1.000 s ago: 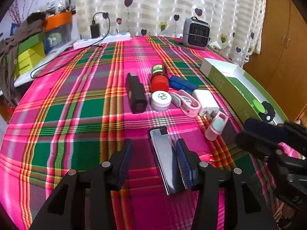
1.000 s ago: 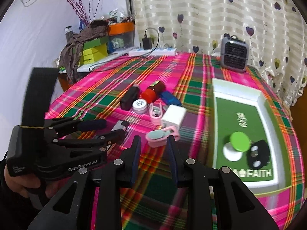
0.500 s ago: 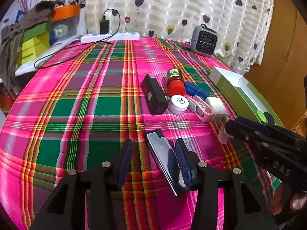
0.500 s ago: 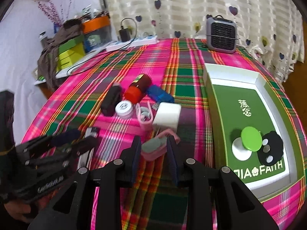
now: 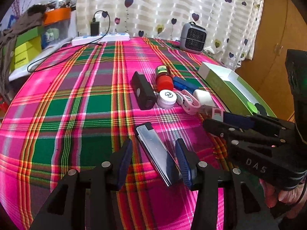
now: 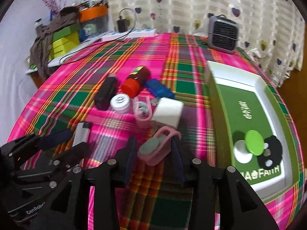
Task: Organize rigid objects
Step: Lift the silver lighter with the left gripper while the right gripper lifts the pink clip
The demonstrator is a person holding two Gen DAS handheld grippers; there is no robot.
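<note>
Straddling the pink case [image 6: 156,149] at lower centre, the right gripper [image 6: 153,153] has just been spreading, pads clear; only its view shows the green tray's [image 6: 216,95] discs (the left view shows the spread left gripper [image 5: 153,161] flanking the silver bar [image 5: 155,151]).

Grey fan [image 5: 193,37], power strip [image 5: 100,39], perhaps cloth-draped boxes [image 5: 25,44]

the near-left stretch of plaid tablecloth [image 5: 63,118] is lying open for passage. a tight cluster is blocking the middle: black case [image 5: 143,90], red-capped bottle [image 5: 163,76], white jar [image 5: 167,98], white block [image 6: 168,112]. the green tray [image 6: 247,113] is walling off the right side.
</note>
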